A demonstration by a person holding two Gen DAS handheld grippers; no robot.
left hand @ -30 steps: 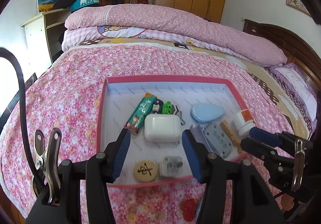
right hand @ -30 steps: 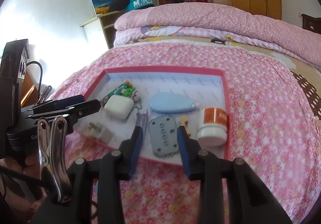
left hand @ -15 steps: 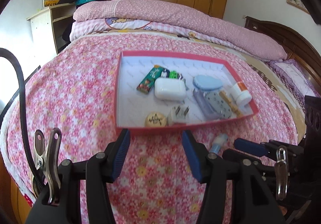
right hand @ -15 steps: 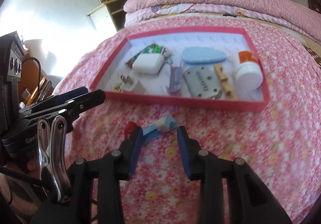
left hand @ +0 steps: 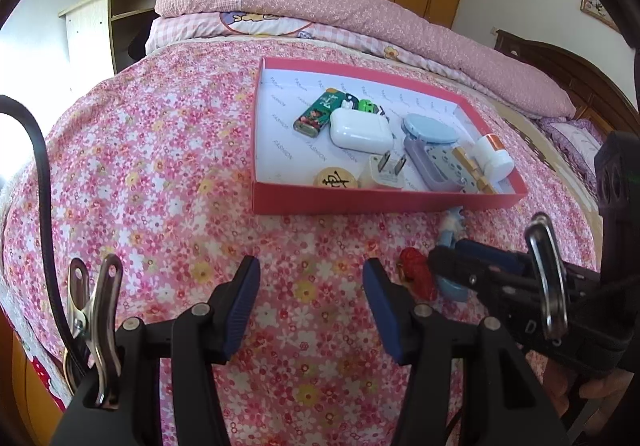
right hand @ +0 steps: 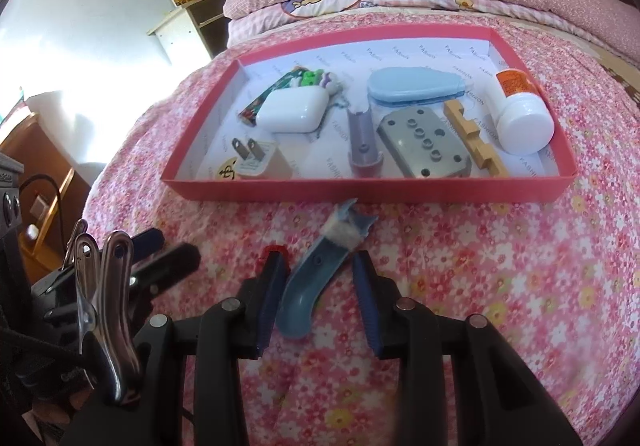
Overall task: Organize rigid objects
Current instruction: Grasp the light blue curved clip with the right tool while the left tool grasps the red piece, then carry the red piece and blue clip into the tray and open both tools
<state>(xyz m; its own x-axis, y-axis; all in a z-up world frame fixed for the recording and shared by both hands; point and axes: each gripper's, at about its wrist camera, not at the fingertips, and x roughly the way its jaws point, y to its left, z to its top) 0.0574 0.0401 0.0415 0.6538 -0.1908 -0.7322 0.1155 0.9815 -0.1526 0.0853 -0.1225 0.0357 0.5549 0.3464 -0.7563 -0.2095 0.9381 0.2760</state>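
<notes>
A shallow pink tray (left hand: pixel 360 200) (right hand: pixel 360 192) lies on the flowered bedspread. It holds several small objects: a white earbud case (left hand: pixel 358 129) (right hand: pixel 294 110), a plug (left hand: pixel 386 172) (right hand: pixel 256 162), a wooden disc (left hand: pixel 334 179), a blue oval case (right hand: pixel 412 86) and a white bottle (right hand: pixel 524 118). A blue curved tool (right hand: pixel 316 278) lies on the bed in front of the tray. My right gripper (right hand: pixel 320 274) is open with one finger on each side of the tool. A small red object (left hand: pixel 416 272) lies beside it. My left gripper (left hand: pixel 310 282) is open and empty over the bedspread.
The tray also holds a green patterned tin (left hand: pixel 318 116), a grey plate with holes (right hand: pixel 422 142), a wooden piece (right hand: pixel 472 134) and a purple piece (right hand: pixel 362 142). A folded pink quilt (left hand: pixel 340 10) lies at the far end. A white shelf unit (left hand: pixel 100 26) stands at the left.
Both grippers have drawn back from the tray towards the bed's near edge. The right gripper has come down around the blue tool, which was further ahead of it before.
</notes>
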